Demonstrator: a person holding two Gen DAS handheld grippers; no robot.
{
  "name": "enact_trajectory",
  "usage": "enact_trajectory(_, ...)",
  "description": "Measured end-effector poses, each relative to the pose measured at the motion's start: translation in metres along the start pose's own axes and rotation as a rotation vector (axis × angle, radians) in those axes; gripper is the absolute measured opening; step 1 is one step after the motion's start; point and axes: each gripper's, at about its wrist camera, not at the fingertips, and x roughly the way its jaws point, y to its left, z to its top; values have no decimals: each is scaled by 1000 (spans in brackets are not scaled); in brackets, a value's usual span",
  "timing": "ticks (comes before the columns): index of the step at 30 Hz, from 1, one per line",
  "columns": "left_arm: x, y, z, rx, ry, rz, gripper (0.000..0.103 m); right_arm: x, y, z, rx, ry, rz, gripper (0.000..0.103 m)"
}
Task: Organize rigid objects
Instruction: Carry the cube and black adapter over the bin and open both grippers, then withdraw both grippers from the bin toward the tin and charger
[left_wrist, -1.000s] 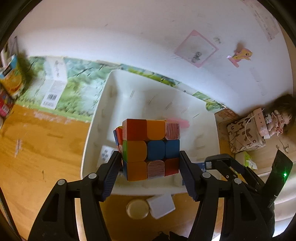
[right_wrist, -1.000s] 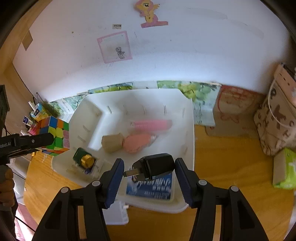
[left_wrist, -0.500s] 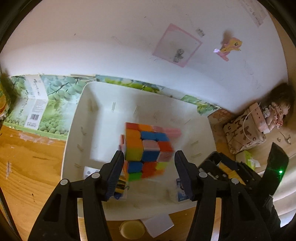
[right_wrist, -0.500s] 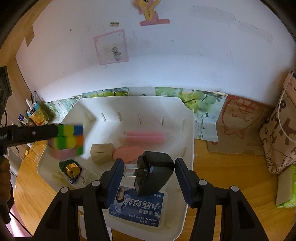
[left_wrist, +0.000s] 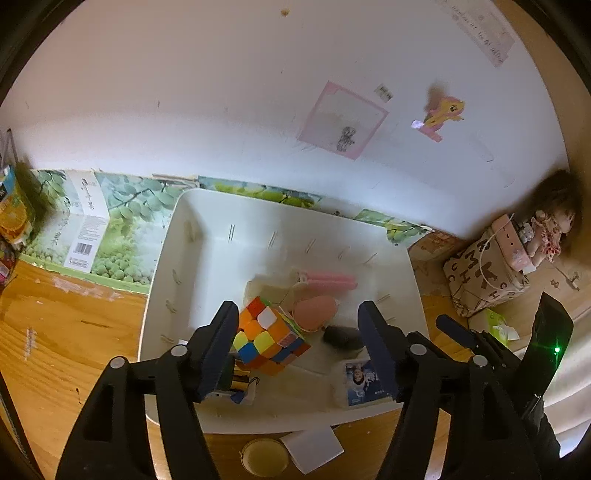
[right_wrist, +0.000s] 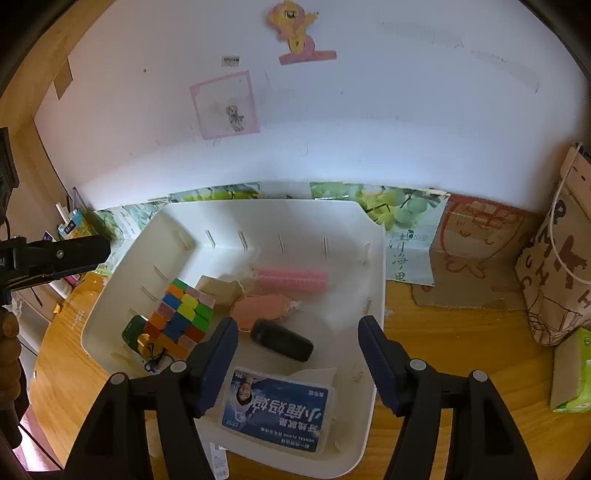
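Both claws released over the white bin (right_wrist: 373, 295), jaws just opened; puzzle cube (left_wrist: 271, 336) and black charger (right_wrist: 282, 339) lie loose inside; I judge left gripper (left_wrist: 295, 332) nearer the round tin (left_wrist: 264, 456) outside its near rim; right gripper (right_wrist: 297, 345) empty.

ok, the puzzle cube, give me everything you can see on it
The puzzle cube is a scrambled three-by-three of glossy plastic with orange, blue, green, yellow, red and white tiles. It sits tilted inside the white bin, near its left wall, leaning over a green-and-gold item, with a tan block just behind. Neither tongs touches it.
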Motion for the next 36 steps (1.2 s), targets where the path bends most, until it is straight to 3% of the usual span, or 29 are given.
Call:
enact_trajectory(12, -58, -12, -15, 20, -91, 1, 80, -54, 11, 1, -17, -96, 5, 75)
enact_trajectory(22, -103, -5, -48, 11, -138, 22, 83, -105, 20, -11, -12, -175, -3, 80)
enact_trajectory(29, -116, 4, -68, -19, -127, 52, 83, -121, 26, -26, -2, -178, -2, 80)
enact_trajectory(36, -118, 9, -90, -36, -93, 86, 83, -119, 33, -50, 5, -124, 20, 80)
